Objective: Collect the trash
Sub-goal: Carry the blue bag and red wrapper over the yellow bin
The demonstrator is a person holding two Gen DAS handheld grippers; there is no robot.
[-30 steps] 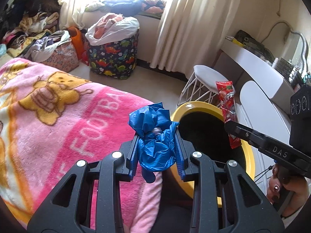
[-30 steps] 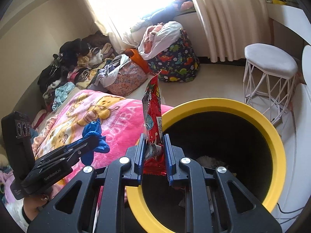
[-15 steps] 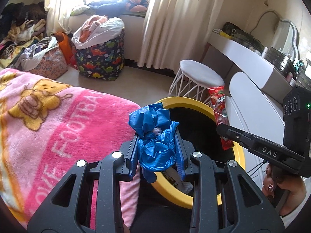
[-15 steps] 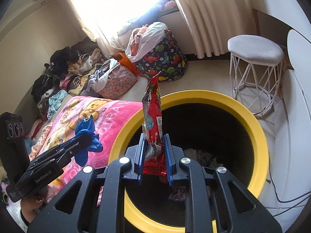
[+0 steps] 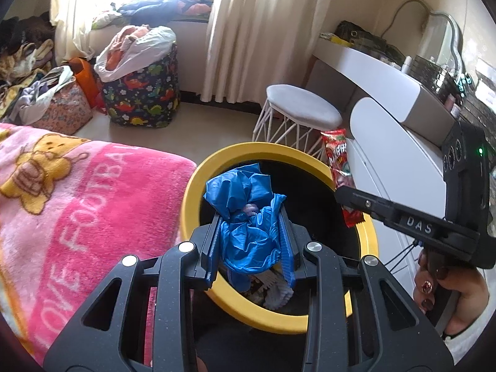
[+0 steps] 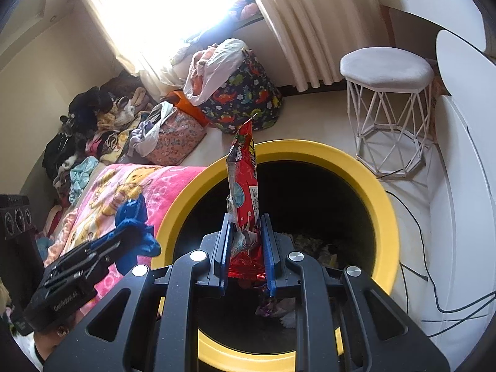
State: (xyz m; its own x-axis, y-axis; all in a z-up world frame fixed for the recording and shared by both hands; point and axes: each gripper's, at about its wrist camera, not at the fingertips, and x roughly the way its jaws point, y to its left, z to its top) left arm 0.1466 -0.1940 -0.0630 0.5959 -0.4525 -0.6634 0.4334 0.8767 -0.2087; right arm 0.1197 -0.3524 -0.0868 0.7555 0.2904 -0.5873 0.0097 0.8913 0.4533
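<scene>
Both tongs point(image 5: 251, 232) now over bin point(image 5: 198, 179)

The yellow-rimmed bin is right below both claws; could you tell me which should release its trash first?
Right. The right claw holds the red snack wrapper over the middle of the yellow-rimmed bin; the left claw's blue plastic bag sits nearer the rim.
</scene>
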